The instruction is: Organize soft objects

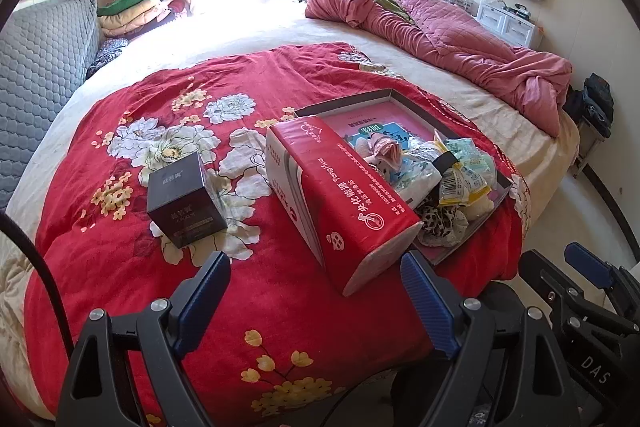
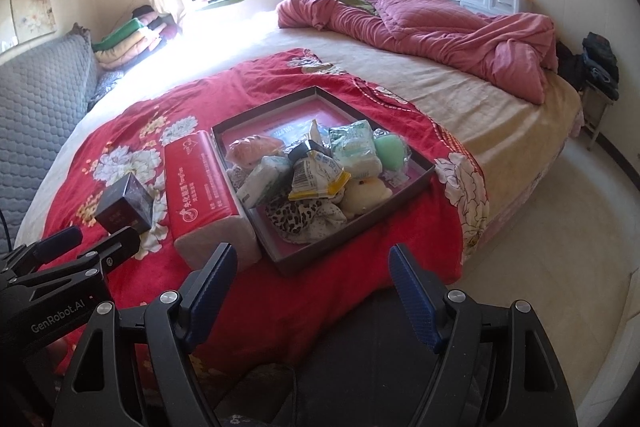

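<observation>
- Both tongs are hovering spread and empty above the near edge of the bed (image 2: pixel 480 115).
- Soft objects are lying heaped in a shallow tray (image 2: pixel 430 169), straight ahead of the right tongs (image 2: pixel 312 291), which are nearer.
- A red tissue pack (image 1: pixel 340 195) is pointing lengthwise at the left tongs (image 1: pixel 316 303).

One tray (image 2: pixel 416 183), one red tissue pack (image 2: pixel 204 187), one black box (image 2: pixel 126 209)
</observation>
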